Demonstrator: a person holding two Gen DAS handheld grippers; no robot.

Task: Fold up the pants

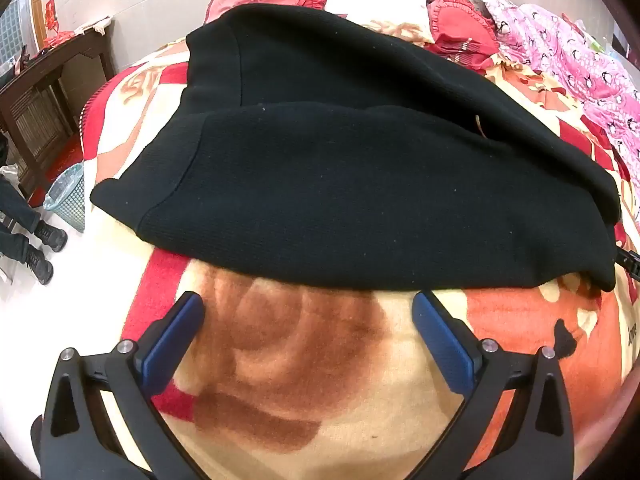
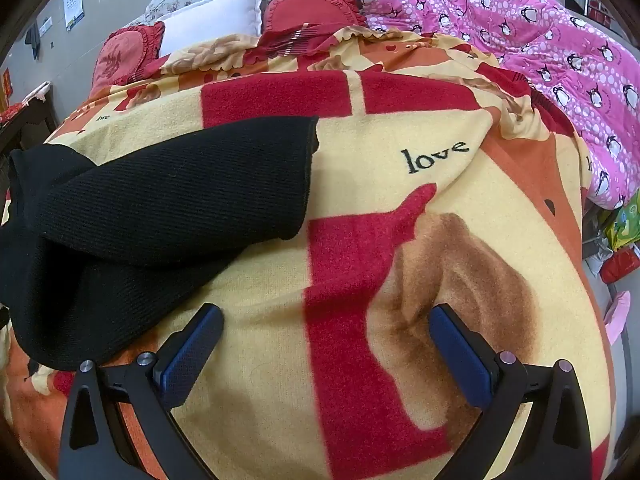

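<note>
Black pants [image 1: 340,184] across frame centre on blanket [image 1: 280,360]. Soft, limp knit, probably light. Left tongs [image 1: 308,312], right tongs [image 2: 326,326] apart, empty. Best taken at hem, upper centre.

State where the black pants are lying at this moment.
The black pants lie on the patterned blanket, filling the middle of the left wrist view beyond the open left gripper; in the right wrist view they lie at the left.
</note>
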